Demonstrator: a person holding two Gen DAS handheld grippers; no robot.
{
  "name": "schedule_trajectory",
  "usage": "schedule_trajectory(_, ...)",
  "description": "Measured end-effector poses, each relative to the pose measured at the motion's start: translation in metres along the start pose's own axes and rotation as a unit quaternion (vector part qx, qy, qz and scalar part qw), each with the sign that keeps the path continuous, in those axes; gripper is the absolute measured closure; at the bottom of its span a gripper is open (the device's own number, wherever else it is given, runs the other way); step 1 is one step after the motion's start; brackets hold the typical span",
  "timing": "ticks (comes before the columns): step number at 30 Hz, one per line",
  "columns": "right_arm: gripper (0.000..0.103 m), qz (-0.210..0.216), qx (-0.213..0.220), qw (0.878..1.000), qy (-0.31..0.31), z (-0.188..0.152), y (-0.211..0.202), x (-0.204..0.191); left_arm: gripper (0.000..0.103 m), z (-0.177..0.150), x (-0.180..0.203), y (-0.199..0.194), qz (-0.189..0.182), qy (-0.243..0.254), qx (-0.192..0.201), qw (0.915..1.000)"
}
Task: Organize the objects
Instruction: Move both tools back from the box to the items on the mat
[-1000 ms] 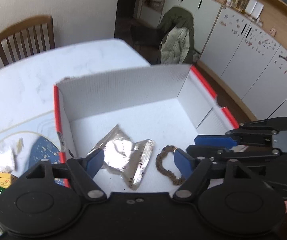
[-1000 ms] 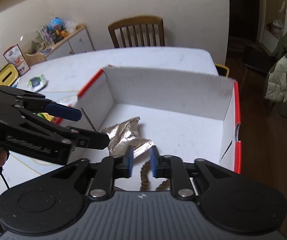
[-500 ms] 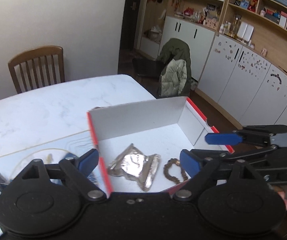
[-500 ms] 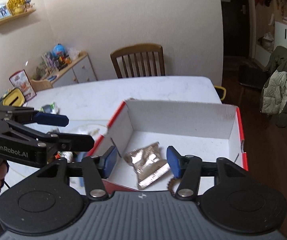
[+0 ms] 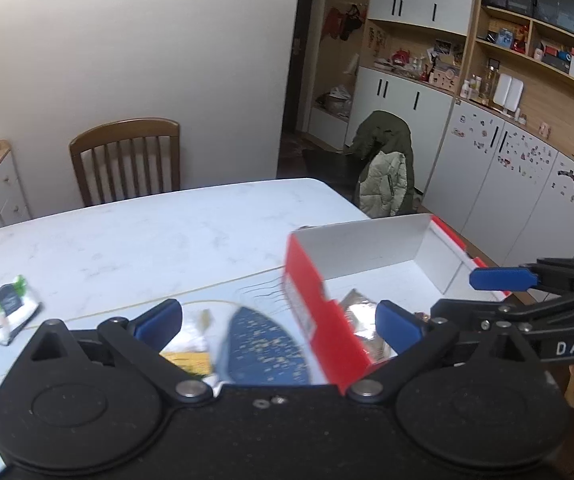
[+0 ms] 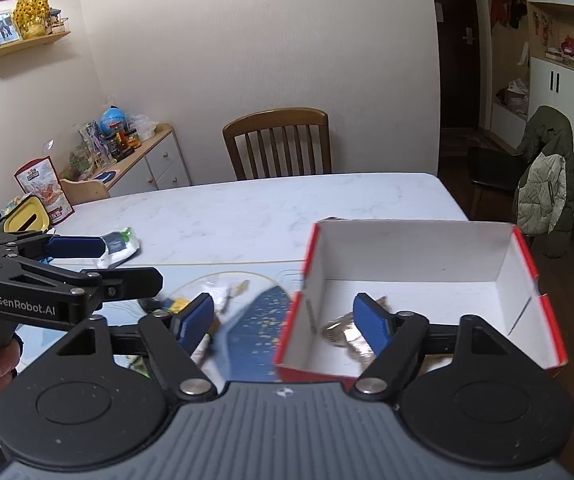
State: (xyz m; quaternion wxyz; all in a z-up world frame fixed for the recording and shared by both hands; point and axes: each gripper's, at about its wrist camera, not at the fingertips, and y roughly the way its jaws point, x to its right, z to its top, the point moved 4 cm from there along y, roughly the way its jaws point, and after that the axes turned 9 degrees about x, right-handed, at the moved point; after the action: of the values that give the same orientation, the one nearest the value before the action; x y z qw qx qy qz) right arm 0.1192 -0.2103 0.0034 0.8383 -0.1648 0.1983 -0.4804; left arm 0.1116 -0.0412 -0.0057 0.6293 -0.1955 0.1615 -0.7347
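With the foil packet (image 6: 347, 330) lying inside the red-and-white box (image 6: 419, 248) at the table's right, both the left gripper (image 5: 279, 322) and right gripper (image 6: 283, 316) are held wide open and empty — a between-picks step, judged — so the green-and-white packet (image 5: 9, 308) far left must be reached next.

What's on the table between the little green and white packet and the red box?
In the right wrist view, between the green and white packet and the red box lies a printed mat with small scattered items, too blurred to name.
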Motion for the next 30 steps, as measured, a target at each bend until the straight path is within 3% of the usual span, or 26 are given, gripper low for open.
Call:
schedule_trajectory(15, 0.019, 0.011, 0.004, 1.000, 0.004, -0.007, 0.021, -0.104, 0.000, -0.012, -0.091, -0.035, 0.023, -0.005, 0.025, 0.9994)
schedule_trajectory(23, 0.019, 0.014, -0.010, 1.000, -0.020, -0.015, 0.052, -0.138, 0.000, -0.035, -0.164, -0.039, 0.090, -0.025, 0.025, 0.9953)
schedule_trajectory(30, 0.019, 0.019, -0.071, 0.996, -0.056, -0.041, 0.097, -0.161, 0.000, -0.061, -0.248, -0.035, 0.170, -0.077, 0.002, 0.9825)
